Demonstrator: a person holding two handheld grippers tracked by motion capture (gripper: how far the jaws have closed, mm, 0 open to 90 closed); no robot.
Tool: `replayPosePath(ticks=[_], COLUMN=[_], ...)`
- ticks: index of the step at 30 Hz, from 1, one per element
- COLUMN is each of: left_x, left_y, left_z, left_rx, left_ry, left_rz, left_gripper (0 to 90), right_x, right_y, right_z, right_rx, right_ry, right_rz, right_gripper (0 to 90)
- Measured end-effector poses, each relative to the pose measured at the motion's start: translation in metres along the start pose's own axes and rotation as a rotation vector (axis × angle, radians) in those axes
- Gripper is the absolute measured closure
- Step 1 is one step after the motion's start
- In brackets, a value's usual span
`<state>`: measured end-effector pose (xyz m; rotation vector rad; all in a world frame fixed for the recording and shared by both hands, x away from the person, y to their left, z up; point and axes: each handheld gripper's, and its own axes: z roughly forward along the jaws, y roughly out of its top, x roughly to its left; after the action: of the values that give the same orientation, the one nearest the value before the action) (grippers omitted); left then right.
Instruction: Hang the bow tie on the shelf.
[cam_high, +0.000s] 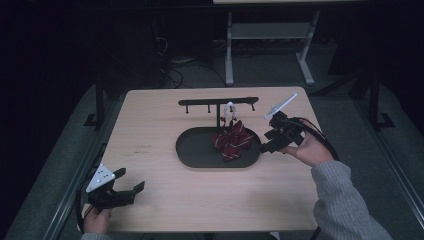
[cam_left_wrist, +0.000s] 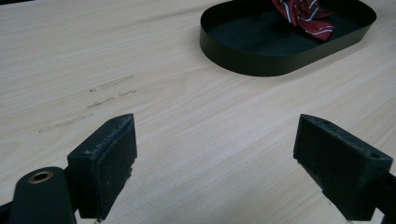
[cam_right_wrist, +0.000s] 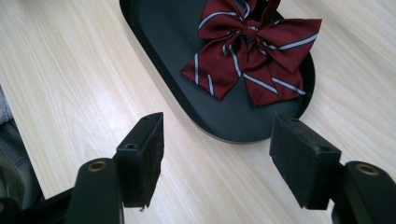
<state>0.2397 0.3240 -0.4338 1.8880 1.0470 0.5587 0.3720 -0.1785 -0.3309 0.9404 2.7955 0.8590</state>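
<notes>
Lying in the tray (cam_right_wrist: 154, 88), bow tie (cam_right_wrist: 252, 56) beyond right gripper's (cam_right_wrist: 217, 158) spread fingers (cam_right_wrist: 303, 158).

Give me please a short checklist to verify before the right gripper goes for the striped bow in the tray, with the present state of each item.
1. Right gripper jaws open and holding nothing: ok.
2. Right gripper beside the black tray, at the end where the red striped bow lies: ok.
3. Bow lying inside the tray: ok.
4. Bow free of the black stand behind the tray: cannot tell; its top strap runs out of the right gripper view.
5. Left gripper open and far from the tray, at the near left of the table: ok.
</notes>
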Motion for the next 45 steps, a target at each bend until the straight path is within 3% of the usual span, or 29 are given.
replayPosePath(ticks=[45], left_x=[-0.001], left_y=[-0.001], left_z=[0.003], left_rx=[0.004], left_ry=[-0.004], left_rz=[0.001], left_gripper=[13.0], right_x=[0.012], right_y=[-0.077], right_z=[0.021], right_rx=[-0.008], right_ry=[0.021], right_rz=[0.074], right_gripper=[33.5])
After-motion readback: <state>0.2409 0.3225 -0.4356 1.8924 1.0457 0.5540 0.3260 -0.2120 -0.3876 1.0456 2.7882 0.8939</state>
